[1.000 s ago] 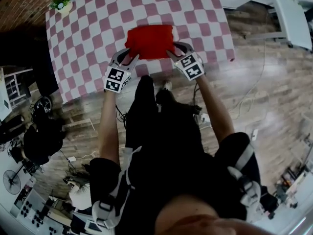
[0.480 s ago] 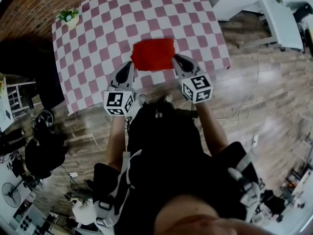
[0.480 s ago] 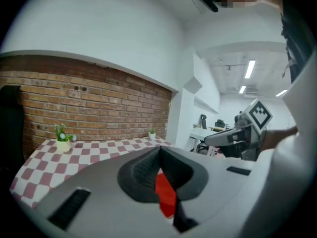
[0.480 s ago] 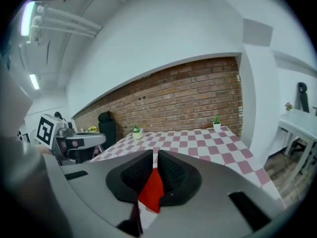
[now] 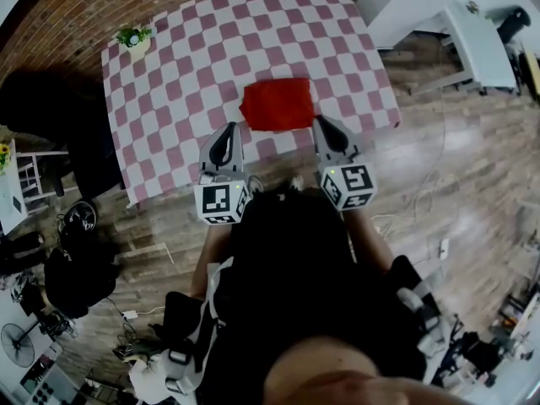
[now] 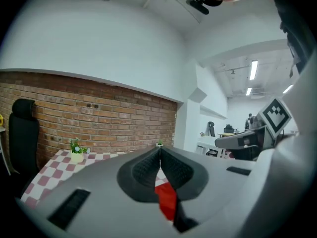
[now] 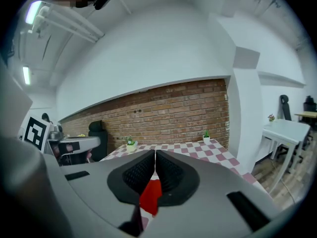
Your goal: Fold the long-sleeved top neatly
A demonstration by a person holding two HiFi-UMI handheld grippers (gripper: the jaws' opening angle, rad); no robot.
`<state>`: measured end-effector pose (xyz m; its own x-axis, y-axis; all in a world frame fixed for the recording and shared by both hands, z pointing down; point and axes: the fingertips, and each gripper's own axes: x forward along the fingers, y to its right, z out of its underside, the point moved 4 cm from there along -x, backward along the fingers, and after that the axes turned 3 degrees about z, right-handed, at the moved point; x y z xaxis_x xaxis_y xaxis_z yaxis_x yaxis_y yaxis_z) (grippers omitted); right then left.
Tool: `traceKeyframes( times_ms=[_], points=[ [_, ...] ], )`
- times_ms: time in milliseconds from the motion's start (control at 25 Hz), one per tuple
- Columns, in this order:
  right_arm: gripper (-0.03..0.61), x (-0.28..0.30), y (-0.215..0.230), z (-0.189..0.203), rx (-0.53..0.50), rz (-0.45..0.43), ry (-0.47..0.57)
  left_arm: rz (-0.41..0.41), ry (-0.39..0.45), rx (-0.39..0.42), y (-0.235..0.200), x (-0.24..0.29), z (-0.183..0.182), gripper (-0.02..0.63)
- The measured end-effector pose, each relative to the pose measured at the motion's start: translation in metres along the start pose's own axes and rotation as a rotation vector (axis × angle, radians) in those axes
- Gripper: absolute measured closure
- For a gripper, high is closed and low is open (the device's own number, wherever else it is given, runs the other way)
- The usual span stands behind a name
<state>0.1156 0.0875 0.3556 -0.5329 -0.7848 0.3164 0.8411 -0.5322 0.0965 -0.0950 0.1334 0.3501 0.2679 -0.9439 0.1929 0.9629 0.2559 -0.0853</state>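
Seen from the head camera, a red long-sleeved top (image 5: 277, 104) lies on a pink-and-white checked tabletop (image 5: 186, 57). It sits towards the 6 o'clock edge of the tabletop, the side nearest the person, and roughly centred across it.

The folding looks finished, or very nearly so. The top is a small, compact rectangle with no sleeve, collar or hem sticking out. Its edges look fairly straight and its surface flat, though fine creases are too small to make out. At most, a last squaring of the edges may remain.

Neither gripper touches the garment. The left gripper (image 5: 227, 132) is at about 7 o'clock from the top and the right gripper (image 5: 325, 125) at about 5 o'clock. Both are apart from it and point towards it. The left fingers are pressed together with nothing between them. The right fingers have just been closing and now meet, also empty. In each gripper view the red cloth shows only as a sliver on the tabletop beyond the closed fingers.

A small potted plant (image 5: 135, 38) stands at the tabletop's 10 o'clock corner.
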Motion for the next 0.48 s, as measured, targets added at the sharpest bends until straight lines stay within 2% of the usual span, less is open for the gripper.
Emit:
traceKeyframes(
  times_ms=[160, 480],
  points=[
    [0.565, -0.007, -0.002, 0.003, 0.013, 0.038, 0.007, 0.022, -0.010, 0.005, 0.001, -0.005, 0.004, 0.606],
    [0.569, -0.011, -0.015, 0.003, -0.006, 0.030, 0.014, 0.023, -0.009, -0.006, -0.003, -0.013, 0.008, 0.606]
  ],
)
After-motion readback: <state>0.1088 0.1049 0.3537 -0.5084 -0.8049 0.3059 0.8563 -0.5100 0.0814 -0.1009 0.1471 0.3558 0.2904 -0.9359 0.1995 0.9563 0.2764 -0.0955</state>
